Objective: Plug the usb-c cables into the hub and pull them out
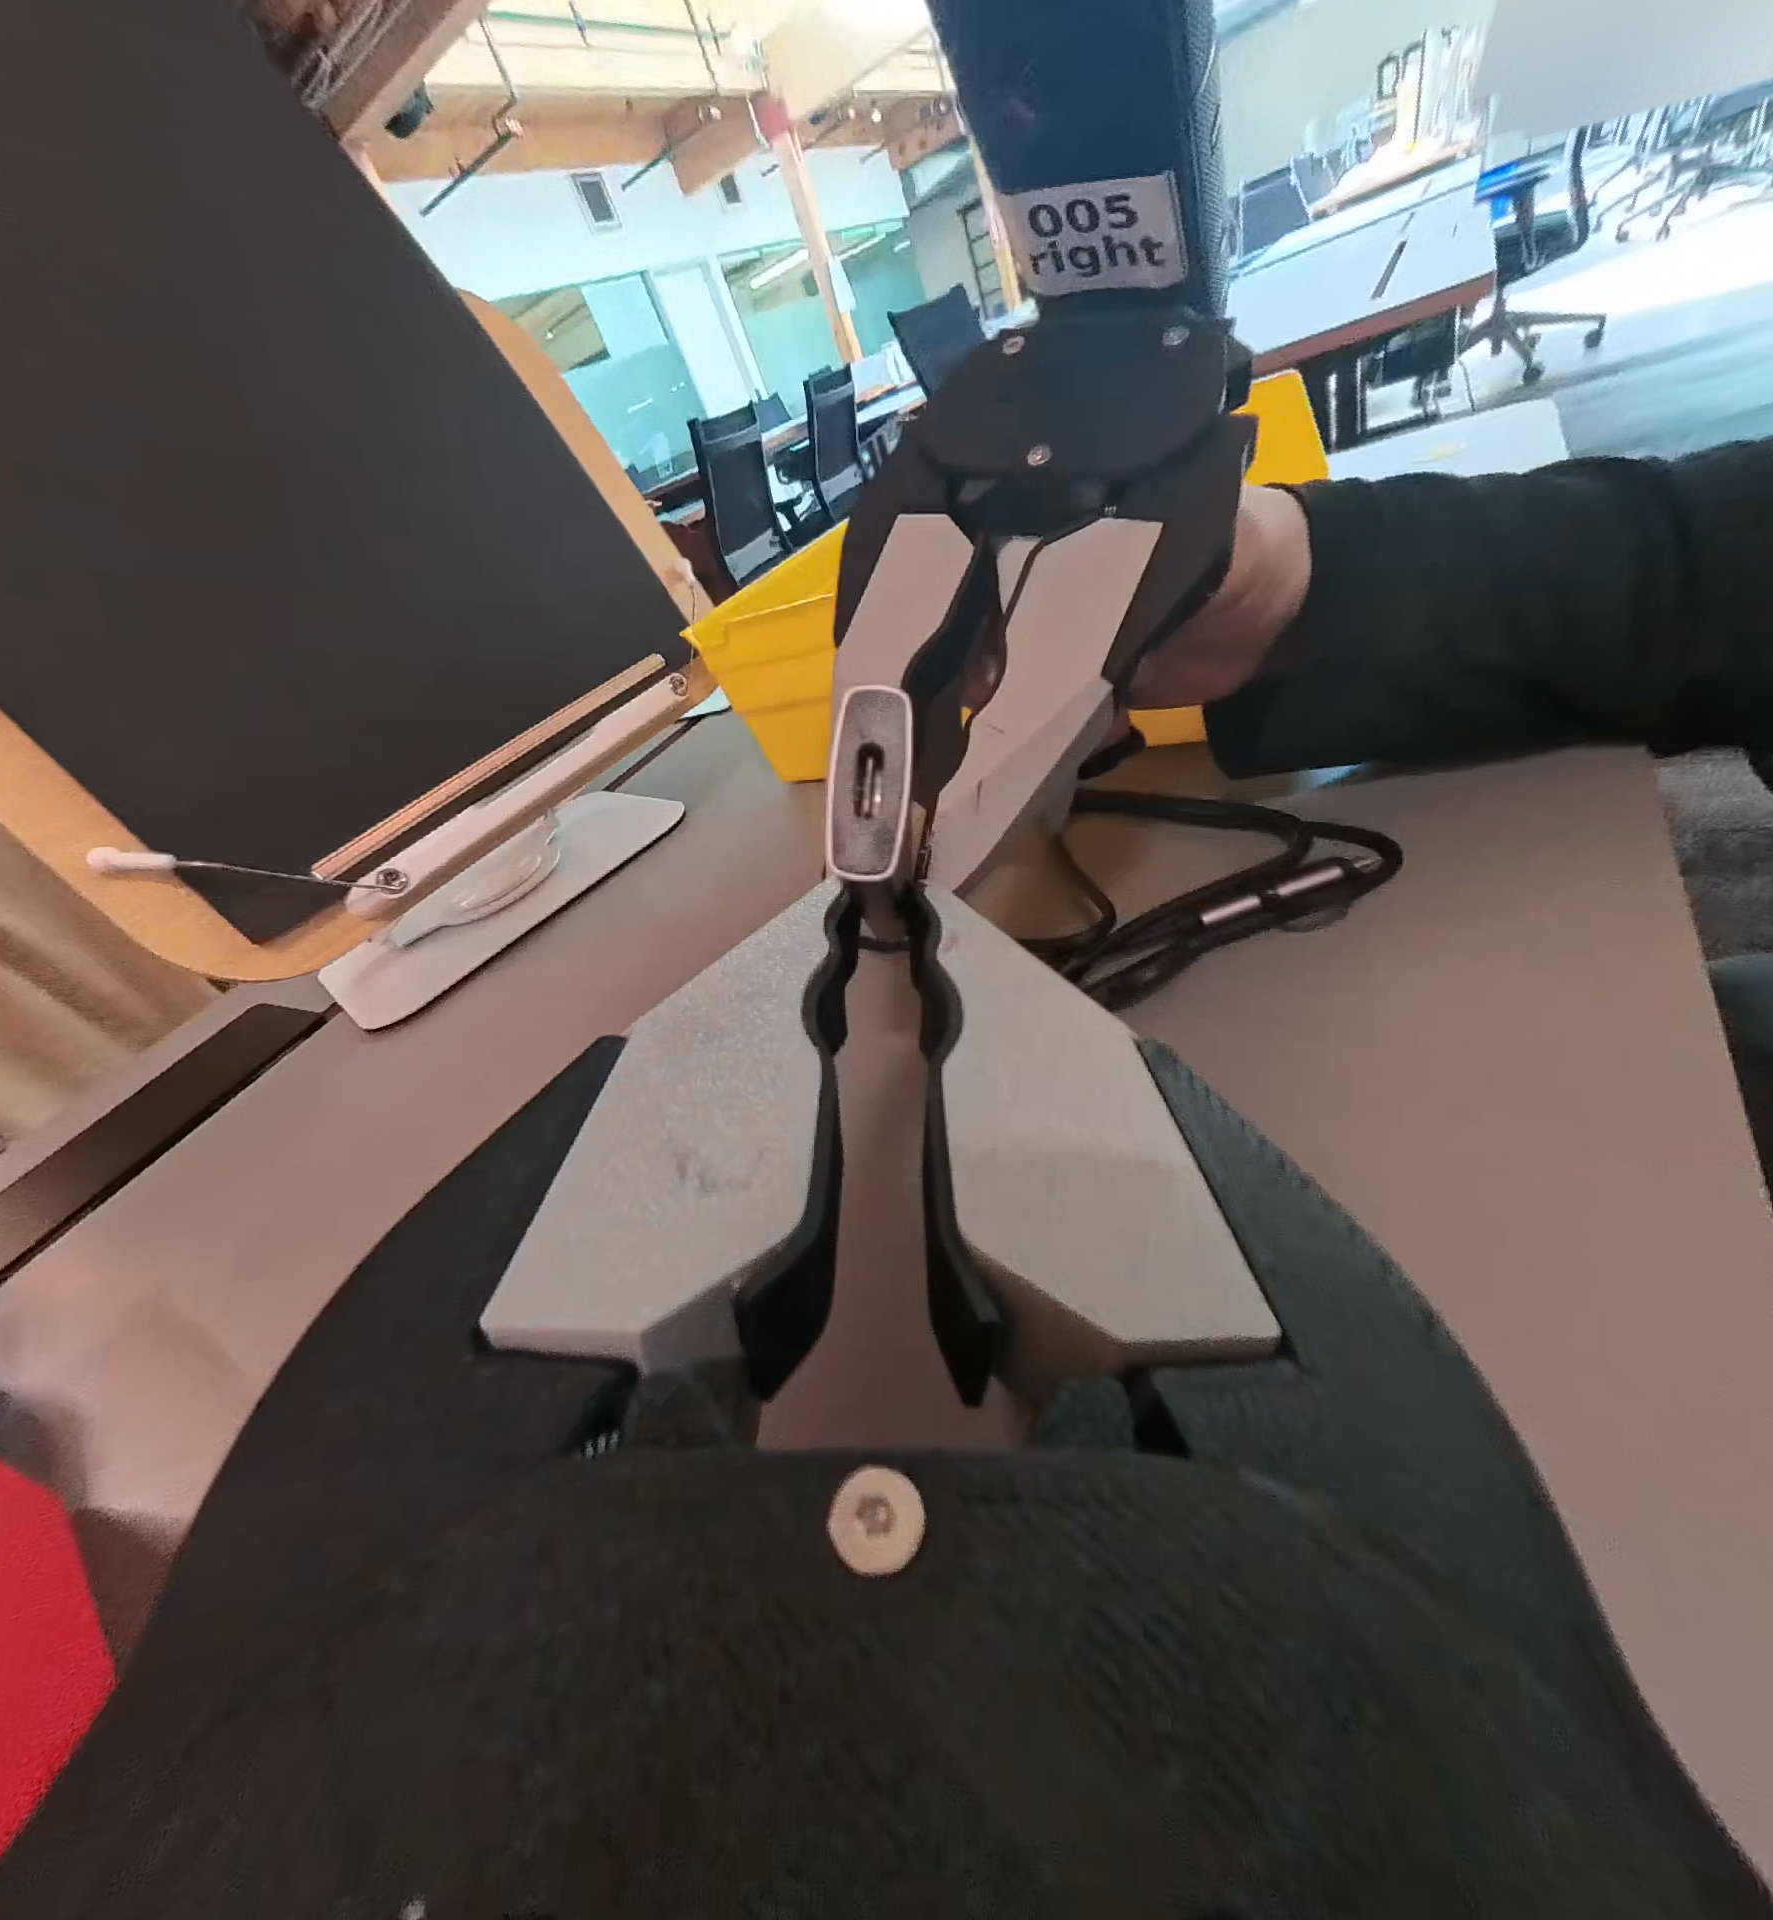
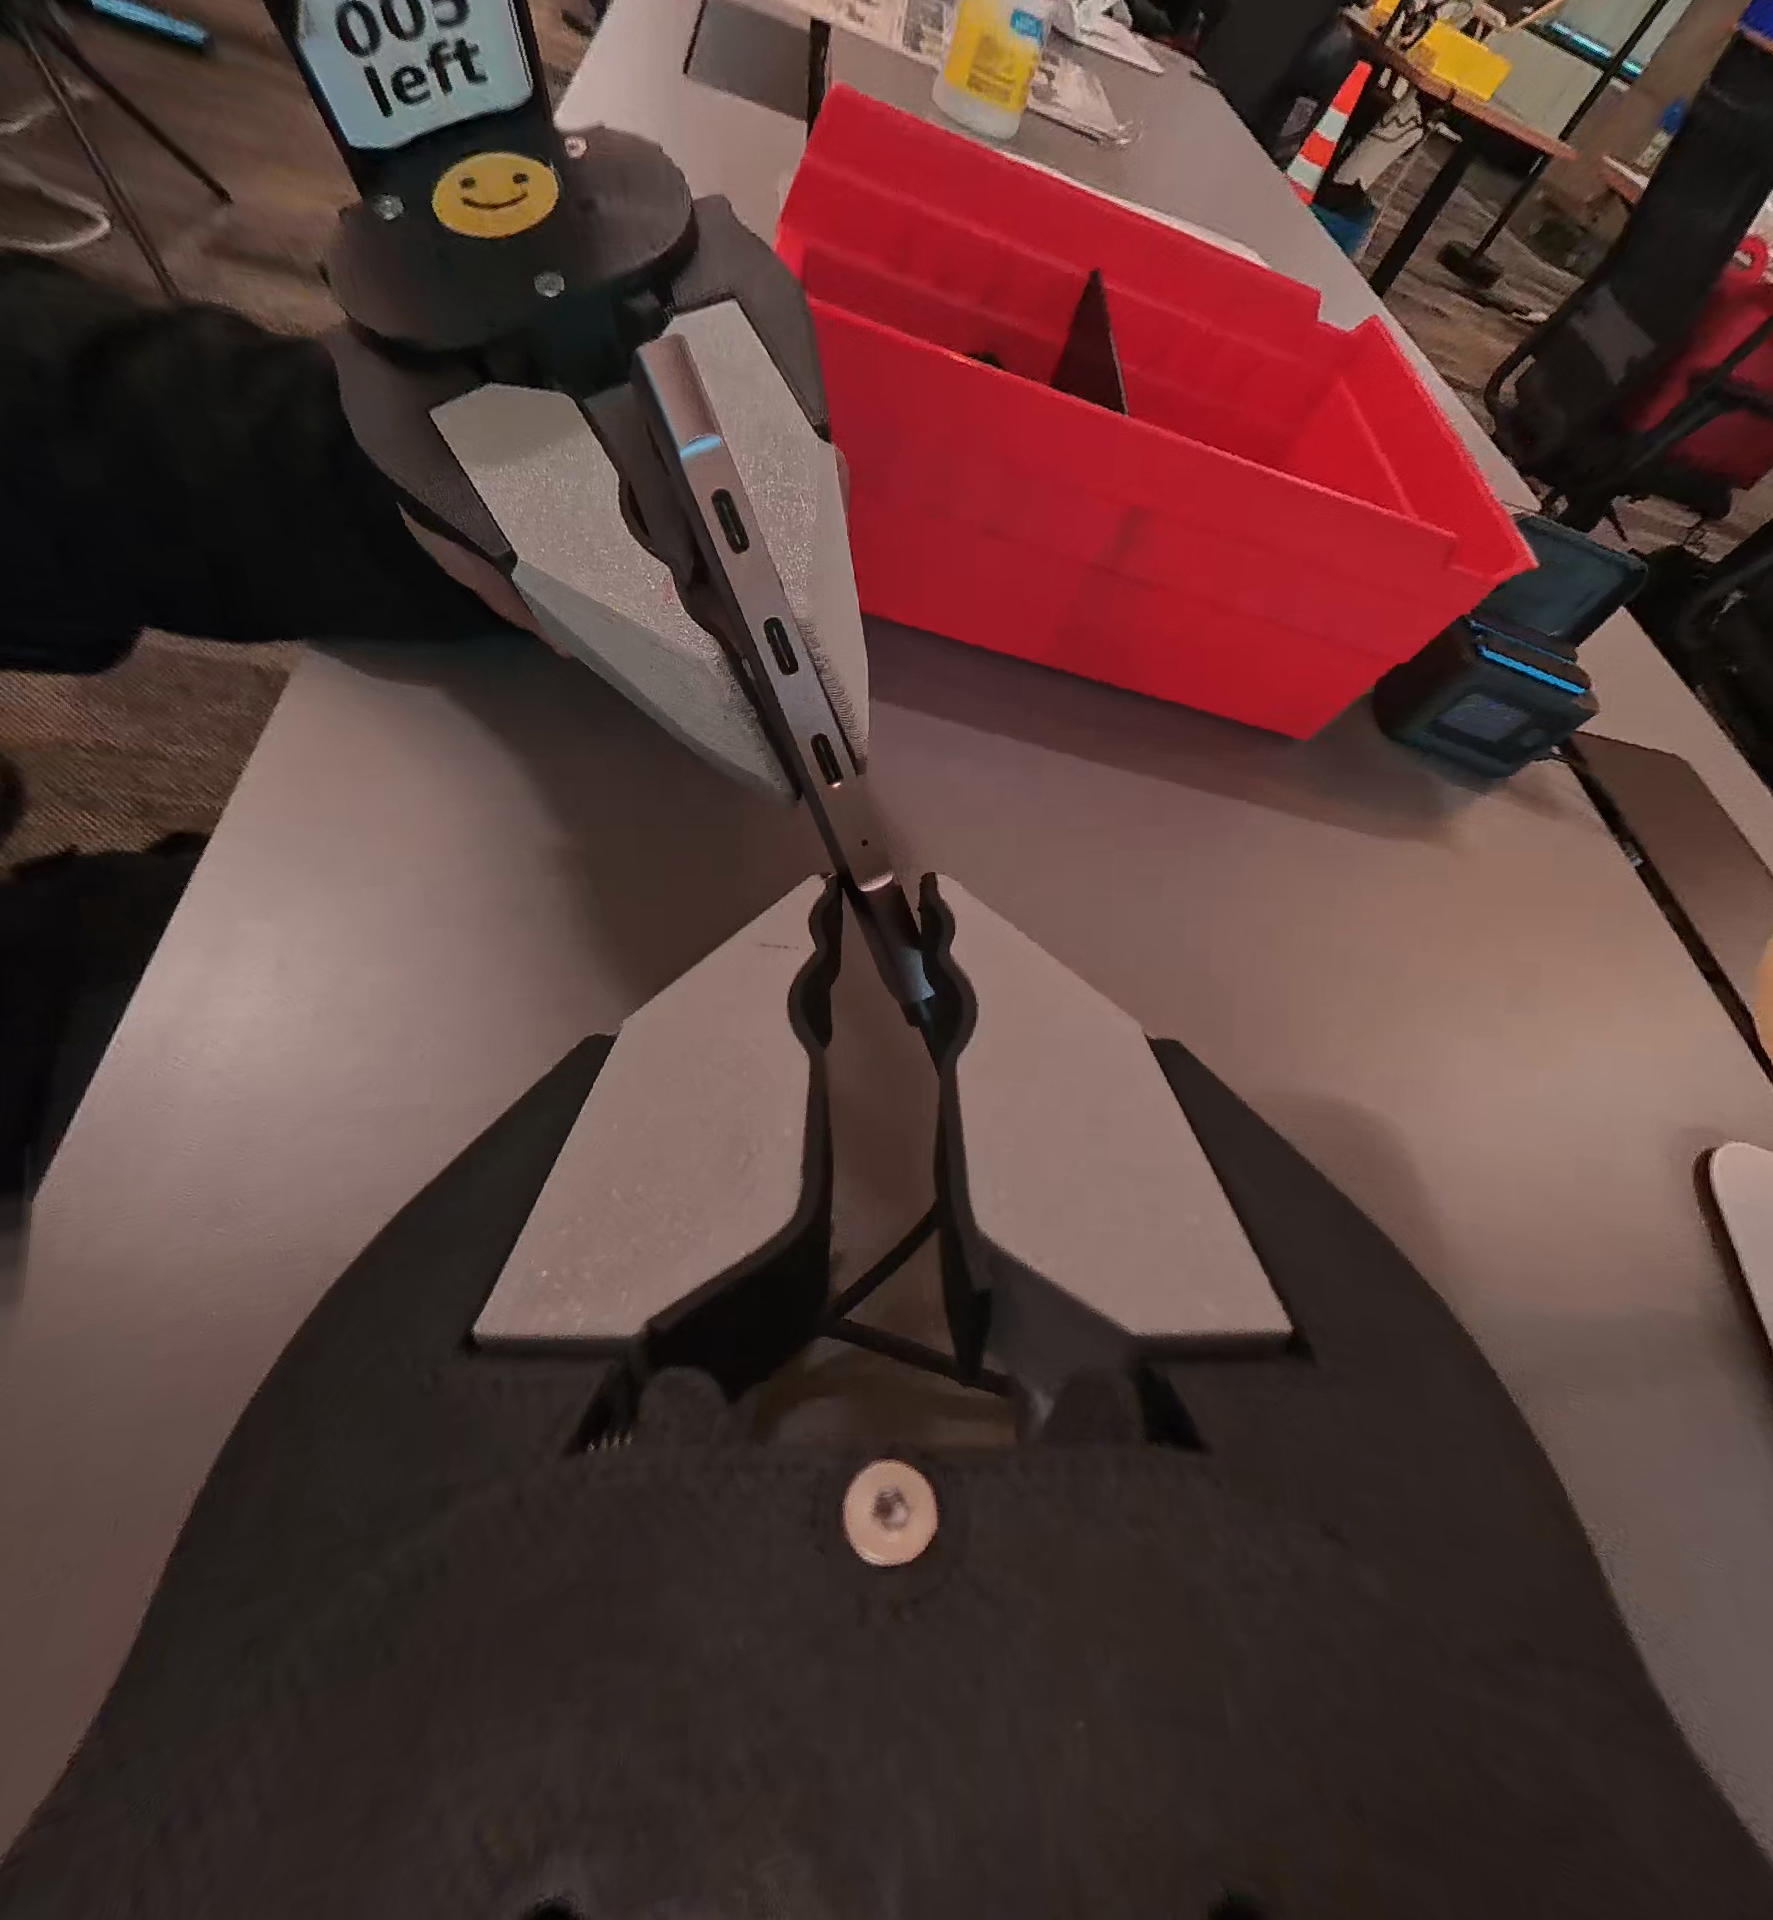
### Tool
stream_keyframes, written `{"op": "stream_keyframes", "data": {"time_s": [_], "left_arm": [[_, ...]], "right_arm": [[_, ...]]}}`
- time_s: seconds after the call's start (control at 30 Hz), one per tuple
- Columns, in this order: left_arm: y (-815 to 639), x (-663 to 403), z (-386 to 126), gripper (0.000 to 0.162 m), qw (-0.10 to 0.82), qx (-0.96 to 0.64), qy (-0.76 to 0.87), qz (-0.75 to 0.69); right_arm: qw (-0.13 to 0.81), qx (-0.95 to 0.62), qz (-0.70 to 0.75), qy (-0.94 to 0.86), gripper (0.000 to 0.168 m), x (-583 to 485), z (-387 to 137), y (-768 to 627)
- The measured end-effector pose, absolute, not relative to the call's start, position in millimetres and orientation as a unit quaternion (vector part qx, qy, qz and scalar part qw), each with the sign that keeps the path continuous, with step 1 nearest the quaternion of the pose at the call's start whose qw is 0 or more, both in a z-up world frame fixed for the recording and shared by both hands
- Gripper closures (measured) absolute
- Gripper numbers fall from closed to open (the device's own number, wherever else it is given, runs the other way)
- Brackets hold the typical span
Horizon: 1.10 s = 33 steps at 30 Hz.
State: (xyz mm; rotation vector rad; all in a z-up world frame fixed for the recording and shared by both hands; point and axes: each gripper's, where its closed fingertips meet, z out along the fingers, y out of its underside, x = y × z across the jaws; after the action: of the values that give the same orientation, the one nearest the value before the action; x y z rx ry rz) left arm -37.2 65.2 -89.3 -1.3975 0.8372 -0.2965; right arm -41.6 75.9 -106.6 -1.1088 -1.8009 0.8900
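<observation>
Two grippers meet nose to nose above the grey table [image 2: 1277, 935]. Your left gripper [image 1: 877, 914] is closed narrow on the hub [image 1: 869, 784], holding it up off the table; in the right wrist view the slim grey hub [image 2: 778, 644] runs lengthwise straight toward the right claw, its row of three ports facing up and to the side. Your right gripper [image 2: 877, 925] is pinched on the plug of a usb-c cable [image 2: 908, 966], and the cable trails back between its fingers. That plug sits at the hub's near end, in line with the hub's long axis; from here you can't tell whether it's fully seated or just touching. In the left wrist view the hub's other end shows one open port, and spare black cables [image 1: 1266, 894] lie coiled on the table behind. So the next move, push or pull, probably runs straight along that shared line. Tilt off it and you'll likely bind the connector. The red bin [image 2: 1121, 468] stands well clear.
</observation>
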Motion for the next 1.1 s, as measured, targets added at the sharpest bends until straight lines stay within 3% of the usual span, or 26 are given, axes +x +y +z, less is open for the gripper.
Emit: {"op": "stream_keyframes", "data": {"time_s": [0.6, 1.1], "left_arm": [[62.4, -31.6, -85.4, 0.151, 0.688, -0.612, 0.351, -0.167], [57.2, -25.8, -89.8, 0.154, 0.674, -0.614, 0.373, -0.171]], "right_arm": [[0.317, -0.481, 0.410, -0.707, 0.158, -39.3, -124.0, 63.4], [0.337, -0.459, 0.417, -0.709, 0.159, -31.7, -113.6, 64.2]]}}
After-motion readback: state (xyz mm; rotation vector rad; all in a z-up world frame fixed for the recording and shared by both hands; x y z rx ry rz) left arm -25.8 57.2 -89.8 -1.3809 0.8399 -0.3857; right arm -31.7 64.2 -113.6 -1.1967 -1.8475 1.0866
